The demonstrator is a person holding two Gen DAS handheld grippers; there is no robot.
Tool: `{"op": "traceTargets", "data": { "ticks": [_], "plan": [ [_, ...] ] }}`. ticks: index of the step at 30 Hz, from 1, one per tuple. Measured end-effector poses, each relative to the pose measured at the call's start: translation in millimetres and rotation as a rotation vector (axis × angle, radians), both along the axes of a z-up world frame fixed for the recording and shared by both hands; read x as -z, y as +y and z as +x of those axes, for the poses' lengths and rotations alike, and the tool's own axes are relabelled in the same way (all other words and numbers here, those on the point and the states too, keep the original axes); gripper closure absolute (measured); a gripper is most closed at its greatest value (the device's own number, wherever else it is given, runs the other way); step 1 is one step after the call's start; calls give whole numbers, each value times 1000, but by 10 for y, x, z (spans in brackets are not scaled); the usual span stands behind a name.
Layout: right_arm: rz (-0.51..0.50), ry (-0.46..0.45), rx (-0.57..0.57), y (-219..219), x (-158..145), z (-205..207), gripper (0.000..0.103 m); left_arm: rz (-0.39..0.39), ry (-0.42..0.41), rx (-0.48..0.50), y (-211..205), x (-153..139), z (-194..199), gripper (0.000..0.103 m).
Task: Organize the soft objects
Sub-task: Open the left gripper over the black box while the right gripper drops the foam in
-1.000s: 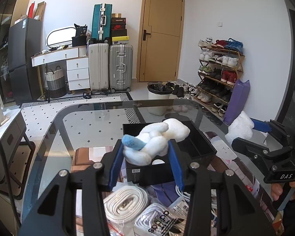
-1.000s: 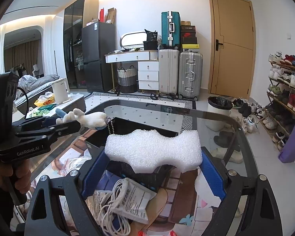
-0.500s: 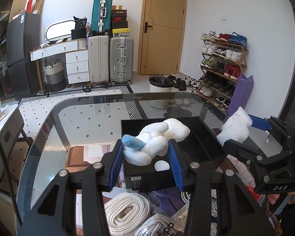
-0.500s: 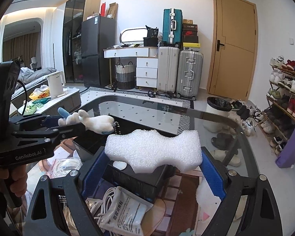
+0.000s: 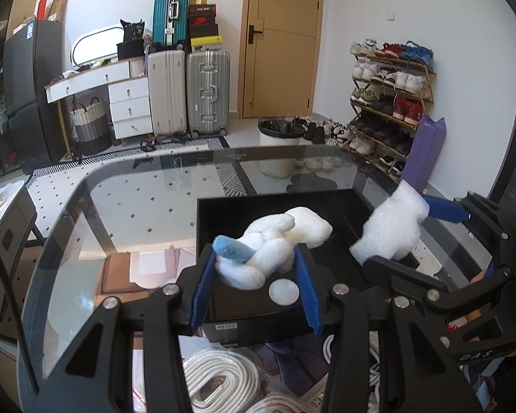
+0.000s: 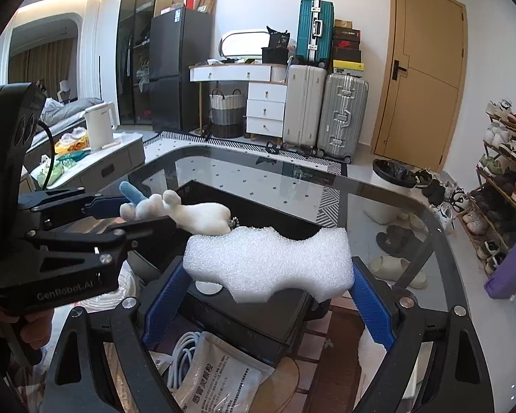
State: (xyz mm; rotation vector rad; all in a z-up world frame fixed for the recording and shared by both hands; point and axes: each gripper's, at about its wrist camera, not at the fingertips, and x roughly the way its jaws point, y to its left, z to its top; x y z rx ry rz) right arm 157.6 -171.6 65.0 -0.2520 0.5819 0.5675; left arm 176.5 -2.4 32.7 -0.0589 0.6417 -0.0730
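Note:
My left gripper (image 5: pixel 254 261) is shut on a white plush toy (image 5: pixel 275 241) with a blue ear and holds it above the near part of a black open box (image 5: pixel 223 213). The toy also shows in the right wrist view (image 6: pixel 196 215). My right gripper (image 6: pixel 268 275) is shut on a white foam block (image 6: pixel 268 261) and holds it above the box's near right edge (image 6: pixel 258 313). The foam also shows in the left wrist view (image 5: pixel 392 227). A small white disc (image 5: pixel 283 291) lies inside the box.
The box stands on a glass table (image 5: pixel 137 199). White cord coils (image 5: pixel 220 375) and a packaged cable (image 6: pixel 220 371) lie under the glass near me. A bin (image 5: pixel 280 144), suitcases (image 5: pixel 206 93) and a shoe rack (image 5: pixel 388 103) stand beyond.
Both grippers have moved forward and in over the box with their loads. The foam block has come closer to the plush toy.

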Motion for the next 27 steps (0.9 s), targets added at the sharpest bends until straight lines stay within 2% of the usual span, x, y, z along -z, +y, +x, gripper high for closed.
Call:
{"op": "traceTargets", "data": {
  "ticks": [4, 18, 23, 27],
  "plan": [
    [-12, 14, -4, 28, 47, 89, 12, 13, 39, 17, -36, 84, 4, 59],
    [-17, 19, -8, 43, 143, 106, 12, 1, 55, 16, -23, 69, -47, 58],
    [-46, 6, -31, 94, 132, 45, 10, 1, 54, 12, -1, 48, -67, 57],
    [-59, -3, -23, 48, 126, -30, 8, 11, 35, 22, -15, -11, -132, 43]
  ]
}}
